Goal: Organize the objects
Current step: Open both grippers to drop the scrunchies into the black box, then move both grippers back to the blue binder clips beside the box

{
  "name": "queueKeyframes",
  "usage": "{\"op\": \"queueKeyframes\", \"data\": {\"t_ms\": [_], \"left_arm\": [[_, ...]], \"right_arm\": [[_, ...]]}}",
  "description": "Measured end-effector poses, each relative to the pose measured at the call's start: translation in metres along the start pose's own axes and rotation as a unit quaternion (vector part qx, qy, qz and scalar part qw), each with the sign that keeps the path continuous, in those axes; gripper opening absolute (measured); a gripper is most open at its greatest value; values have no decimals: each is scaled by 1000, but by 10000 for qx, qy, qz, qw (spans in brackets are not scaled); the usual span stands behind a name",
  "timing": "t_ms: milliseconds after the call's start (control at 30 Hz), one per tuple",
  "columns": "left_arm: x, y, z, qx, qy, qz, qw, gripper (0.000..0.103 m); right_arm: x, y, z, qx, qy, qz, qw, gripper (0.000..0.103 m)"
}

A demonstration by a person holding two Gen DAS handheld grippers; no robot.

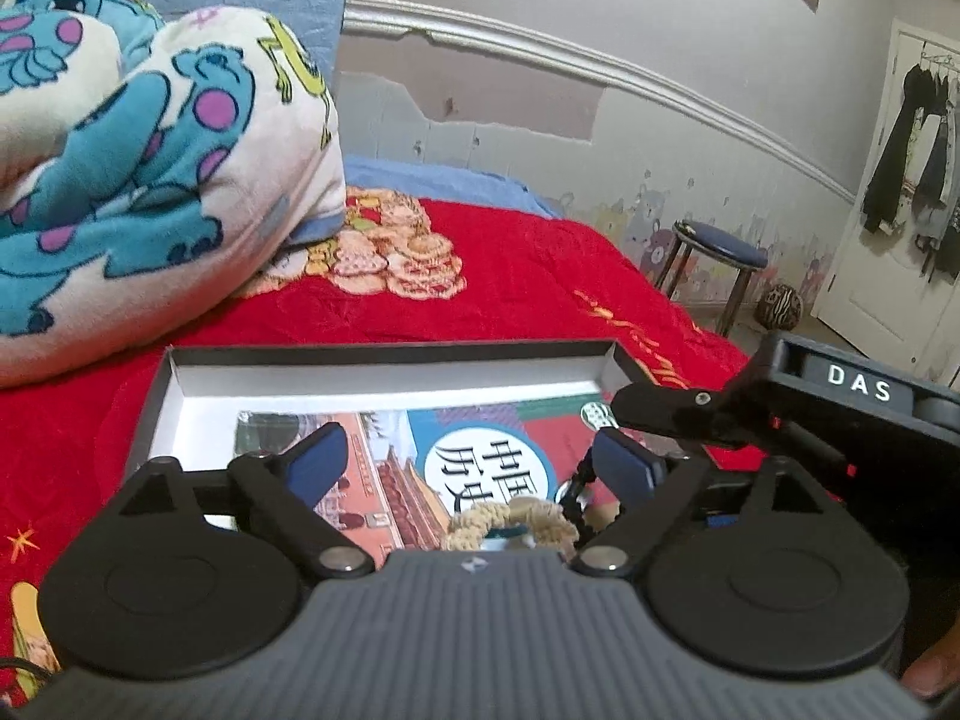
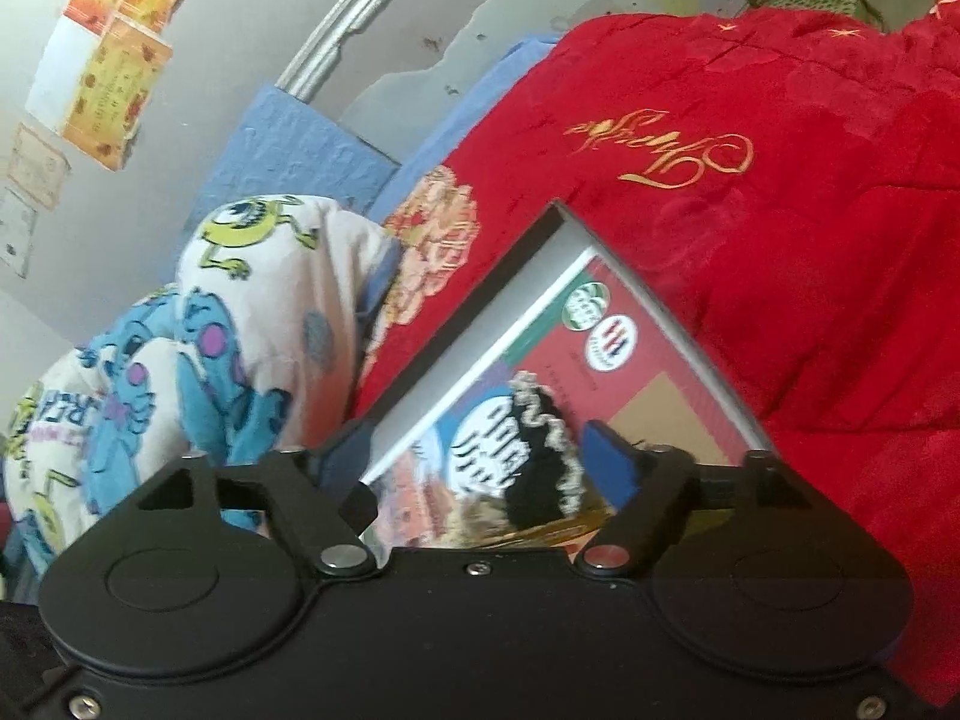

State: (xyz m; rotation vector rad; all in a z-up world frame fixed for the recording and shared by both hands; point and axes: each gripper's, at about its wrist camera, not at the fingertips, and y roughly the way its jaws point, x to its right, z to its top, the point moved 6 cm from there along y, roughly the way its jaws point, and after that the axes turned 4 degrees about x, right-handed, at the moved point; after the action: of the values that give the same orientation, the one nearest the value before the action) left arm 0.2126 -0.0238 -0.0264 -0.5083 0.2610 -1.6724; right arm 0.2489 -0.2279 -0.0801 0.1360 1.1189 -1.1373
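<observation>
A shallow open box [image 1: 384, 369] with dark walls and a white inside lies on the red bedspread; it also shows in the right wrist view [image 2: 576, 228]. A colourful book [image 1: 420, 450] lies flat in it, also in the right wrist view [image 2: 648, 372]. A fuzzy hair accessory with a beige frill [image 1: 510, 525] lies on the book. My left gripper [image 1: 474, 462] is open just above it. My right gripper [image 2: 480, 450] is open around the same black-and-beige accessory [image 2: 540, 450]. The right gripper [image 1: 660, 408] reaches in from the right in the left wrist view.
A folded cartoon-print blanket [image 1: 138, 168] lies at the back left of the bed [image 1: 540, 276], close to the box. A stool [image 1: 714, 252] and a ball [image 1: 779, 306] stand on the floor beyond the bed. Clothes hang on a door [image 1: 912, 168].
</observation>
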Motion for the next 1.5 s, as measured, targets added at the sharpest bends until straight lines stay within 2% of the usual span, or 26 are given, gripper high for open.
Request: {"op": "queueKeyframes", "data": {"t_ms": [133,333,533,700,867,933,1033,1200,1367,1500], "left_arm": [[4,-10,7,120,179,31,9998,103],[17,-33,20,410,480,115,9979,103],[35,-65,40,664,675,173,9954,103],[45,-92,42,590,864,291,9941,103],[52,-115,23,369,976,466,9935,103],[49,-124,11,210,793,458,9956,103],[43,-135,-11,-88,480,408,9980,103],[38,-142,-60,-556,80,277,9980,101],[50,-135,-106,-870,704,162,9936,95],[53,-122,-124,-1143,962,232,9885,84]], "right_arm": [[-8,-5,0,-27,-87,25,10000,87],[-19,-29,8,-49,15,159,9999,97],[-40,-62,14,226,-568,-11,9981,99],[-51,-91,11,457,-1042,-230,9932,100],[-45,-117,-8,384,-1100,-313,9927,100],[-45,-121,-16,225,-1205,-370,9918,99],[-45,-132,-29,218,-1264,-497,9905,98],[-27,-142,-56,-61,-1114,-766,9908,95],[-10,-147,-79,-306,-1184,-1118,9862,95],[-10,-138,-82,-427,-1221,-1058,9859,94]]}}
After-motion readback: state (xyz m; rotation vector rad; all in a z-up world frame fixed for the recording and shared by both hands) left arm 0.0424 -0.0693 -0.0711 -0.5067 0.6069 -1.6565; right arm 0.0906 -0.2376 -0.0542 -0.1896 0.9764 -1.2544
